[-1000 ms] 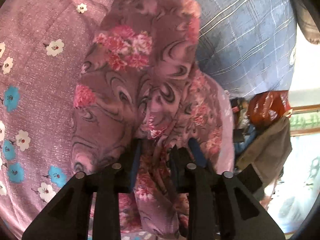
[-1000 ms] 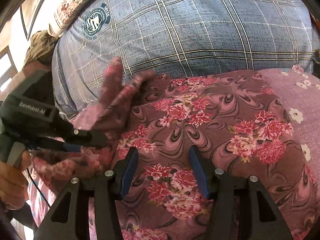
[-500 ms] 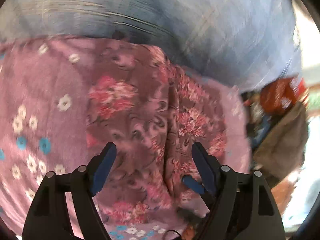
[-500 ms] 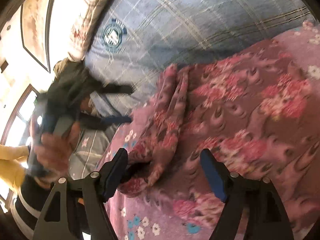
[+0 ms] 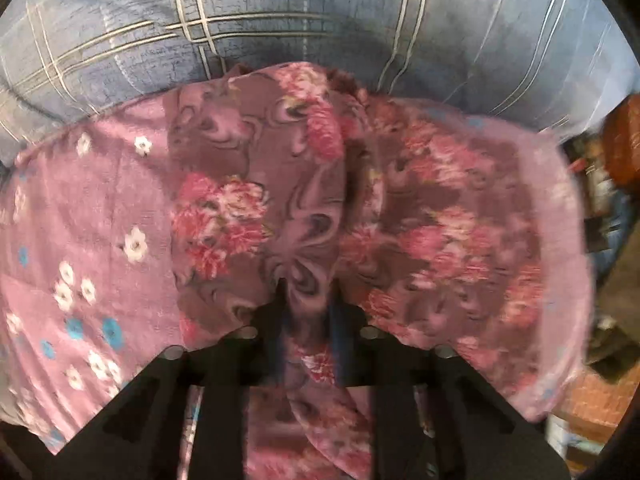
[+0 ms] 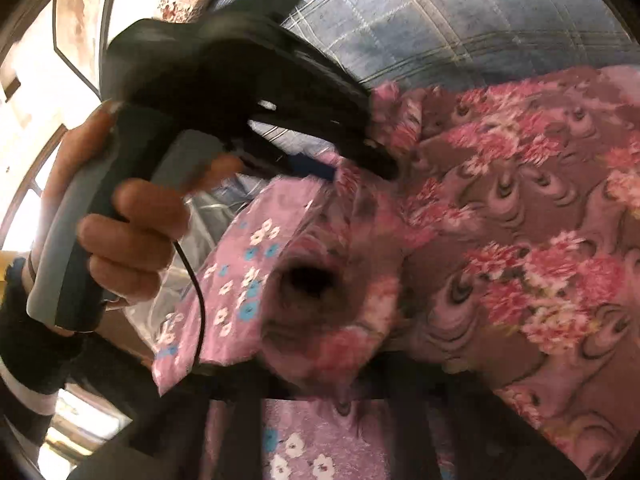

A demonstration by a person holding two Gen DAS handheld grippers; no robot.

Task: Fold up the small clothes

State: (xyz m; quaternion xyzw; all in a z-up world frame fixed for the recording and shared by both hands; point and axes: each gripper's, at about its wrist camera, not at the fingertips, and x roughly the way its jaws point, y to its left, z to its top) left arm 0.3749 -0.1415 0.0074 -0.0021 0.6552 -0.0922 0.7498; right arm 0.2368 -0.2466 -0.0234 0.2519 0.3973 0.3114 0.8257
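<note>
A mauve garment with pink flowers [image 5: 248, 208] lies on a pink bedsheet dotted with small white and blue flowers [image 5: 80, 220]. In the left wrist view my left gripper [image 5: 308, 300] points down at it. Its jaws are closing, with a raised fold of the cloth pinched between them. The right wrist view shows the same garment [image 6: 520, 240] bunched up over my right gripper [image 6: 320, 344], which is shut on its near edge; cloth hides the fingertips. The left gripper [image 6: 360, 160], held by a hand [image 6: 132, 240], bites the garment's far-left edge.
A big blue plaid pillow [image 5: 280, 20] backs the garment, also visible in the right wrist view as the pillow [image 6: 440, 20]. The bed's edge runs down the right of the left wrist view, with a red object [image 5: 624, 148] and clutter beyond. A bright window [image 6: 24, 184] is at left.
Both grippers let go, opened wide over the garment, shifted sideways and closed again on cloth. The left gripper has tipped to point down; the right now grips a bunched edge beside it.
</note>
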